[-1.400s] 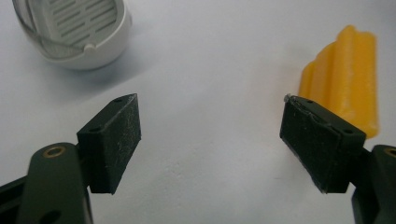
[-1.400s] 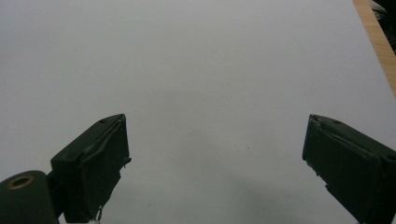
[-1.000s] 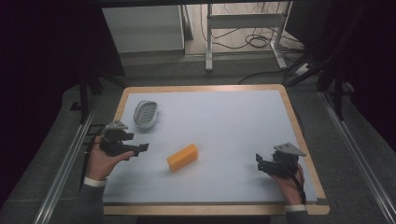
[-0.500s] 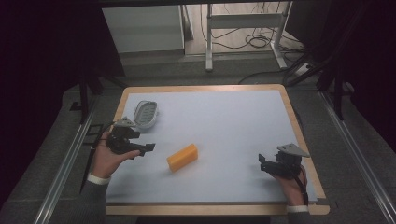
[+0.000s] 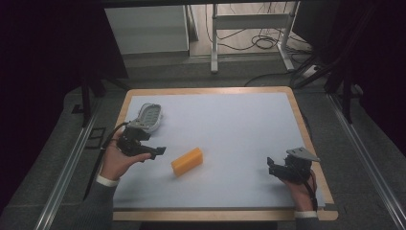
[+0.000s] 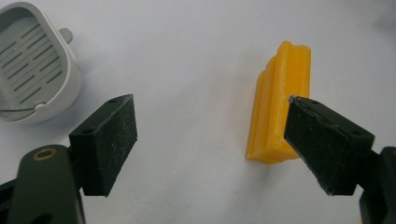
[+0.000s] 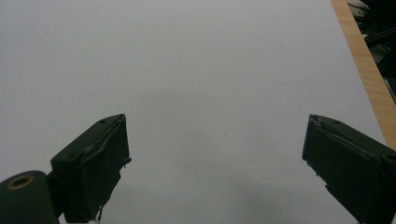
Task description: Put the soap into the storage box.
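Observation:
A yellow-orange ridged block (image 5: 187,161) (image 6: 279,119) lies near the middle front of the pale table mat. My left gripper (image 5: 159,151) (image 6: 212,144) hovers just left of it, jaws wide open, and the block lies just ahead of its right-hand jaw, not between the jaws. A grey slotted soap dish (image 5: 149,116) (image 6: 32,79) rests behind the left gripper near the mat's left edge. My right gripper (image 5: 272,165) (image 7: 215,168) is held over the front right of the mat, open, with bare mat between its jaws.
The pale mat (image 5: 230,124) lies on a board with a wooden rim (image 5: 306,129) (image 7: 362,60). Beyond the table stand a white cabinet (image 5: 146,28) and a metal frame with cables (image 5: 253,24). Dark rails run along both sides.
My left gripper has moved right and forward, away from the soap dish and closer to the yellow block. The right gripper has barely shifted.

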The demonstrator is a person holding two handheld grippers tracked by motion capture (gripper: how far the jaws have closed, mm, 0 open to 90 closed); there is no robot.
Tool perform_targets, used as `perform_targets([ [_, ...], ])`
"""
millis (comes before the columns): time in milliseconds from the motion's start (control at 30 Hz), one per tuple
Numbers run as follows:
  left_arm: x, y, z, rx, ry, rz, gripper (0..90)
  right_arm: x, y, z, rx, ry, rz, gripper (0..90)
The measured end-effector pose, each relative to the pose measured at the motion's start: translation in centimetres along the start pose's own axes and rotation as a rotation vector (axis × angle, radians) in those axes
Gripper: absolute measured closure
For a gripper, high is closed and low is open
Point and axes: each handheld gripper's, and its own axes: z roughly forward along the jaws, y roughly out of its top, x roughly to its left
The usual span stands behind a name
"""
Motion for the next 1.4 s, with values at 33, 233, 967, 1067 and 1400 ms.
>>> perform_targets([
  [33, -0.1, 0.1, 0.1, 0.003, 0.002, 0.006, 17.2, 0.0, 0.0, 0.0, 0.002, 0.001, 0.001, 7.3],
  [233, -0.9, 0.7, 1.1, 0.031, -0.003, 0.031, 17.2, 0.0, 0.0, 0.1, 0.002, -0.003, -0.005, 7.3],
  [967, -4.0, 2.3, 4.7, 0.11, -0.03, 0.104, 16.7, 0.2, -0.1, 0.1, 0.015, -0.009, -0.024, 7.3],
  [1067, -4.4, 2.5, 5.2, 0.117, -0.047, 0.113, 17.1, 0.2, -0.1, 0.1, 0.018, -0.01, -0.023, 7.4],
  [1400, -5.4, 2.1, 7.4, 0.183, -0.047, 0.127, 18.5, 0.4, -0.2, 0.2, 0.028, -0.011, -0.032, 7.4],
])
